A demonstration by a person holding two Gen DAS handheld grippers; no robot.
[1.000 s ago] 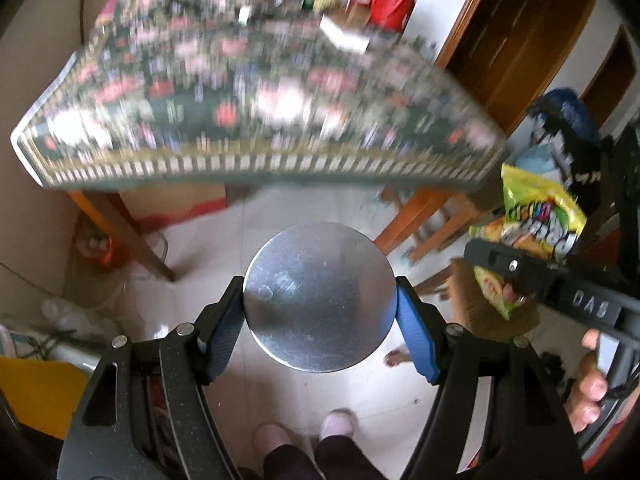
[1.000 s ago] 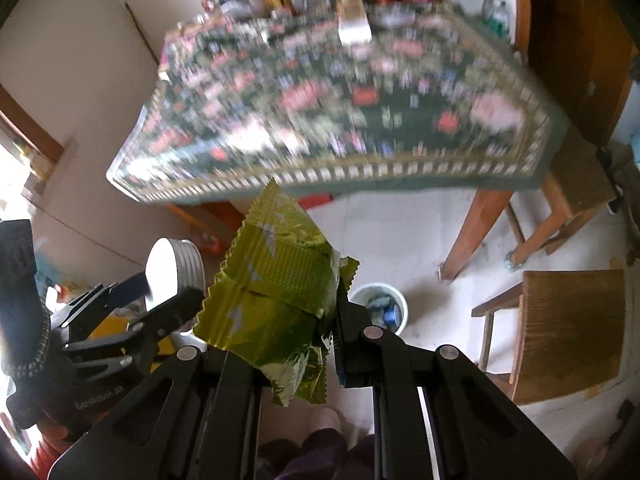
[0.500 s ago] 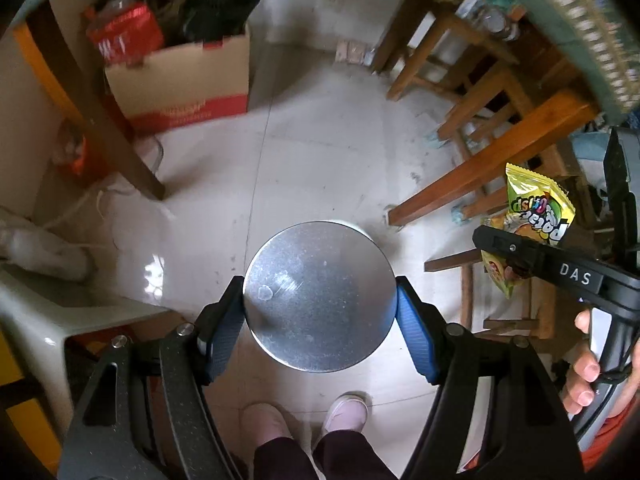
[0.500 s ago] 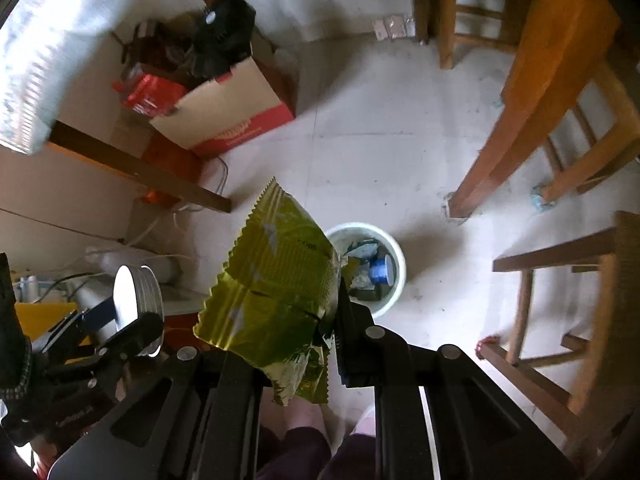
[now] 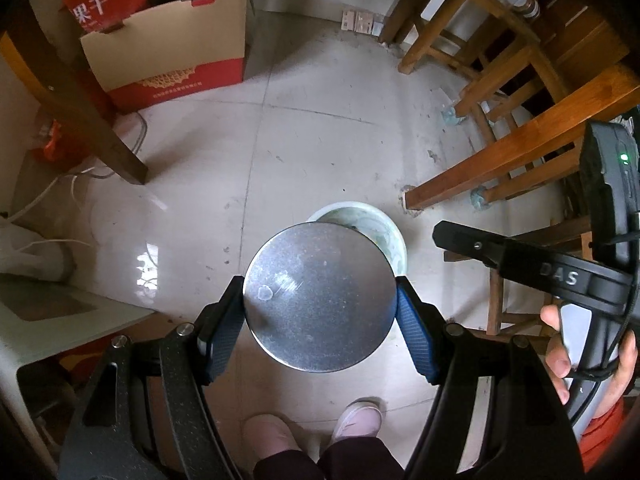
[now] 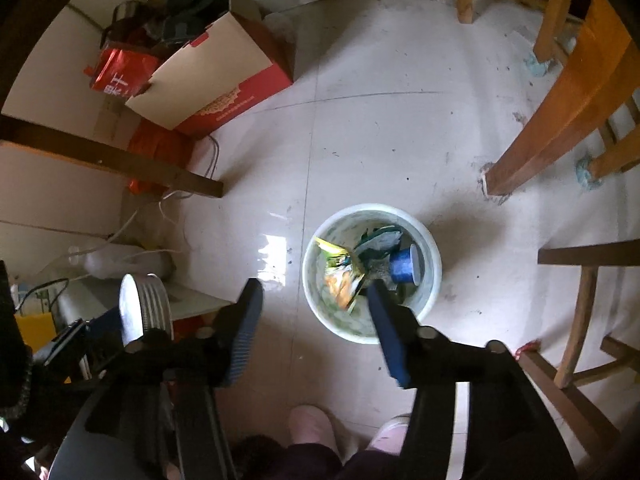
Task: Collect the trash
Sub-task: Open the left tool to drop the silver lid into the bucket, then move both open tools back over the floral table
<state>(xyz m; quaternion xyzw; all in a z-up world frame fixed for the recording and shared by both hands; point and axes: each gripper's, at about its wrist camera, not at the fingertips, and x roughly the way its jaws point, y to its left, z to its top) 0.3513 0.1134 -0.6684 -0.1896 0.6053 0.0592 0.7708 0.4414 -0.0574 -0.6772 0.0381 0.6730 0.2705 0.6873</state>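
My left gripper [image 5: 320,300] is shut on a round silver tin can [image 5: 320,296], seen end-on, held above the floor just left of a white trash bin [image 5: 384,228]. The can also shows in the right wrist view [image 6: 140,304]. My right gripper [image 6: 316,292] is open and empty above the bin [image 6: 432,276]. The yellow-green snack wrapper [image 6: 340,268] lies inside the bin with a blue cup [image 6: 404,266] and other scraps.
A red and cream cardboard box [image 6: 216,84] stands at the back left. Wooden table legs [image 6: 560,120] and chairs [image 6: 580,312] are on the right. A dark table leg [image 5: 80,100] and white cables are on the left. My feet [image 5: 312,432] show below.
Both views swung down from the table to the floor. My right gripper opened and the snack wrapper dropped into the bin. The left gripper still holds the can.
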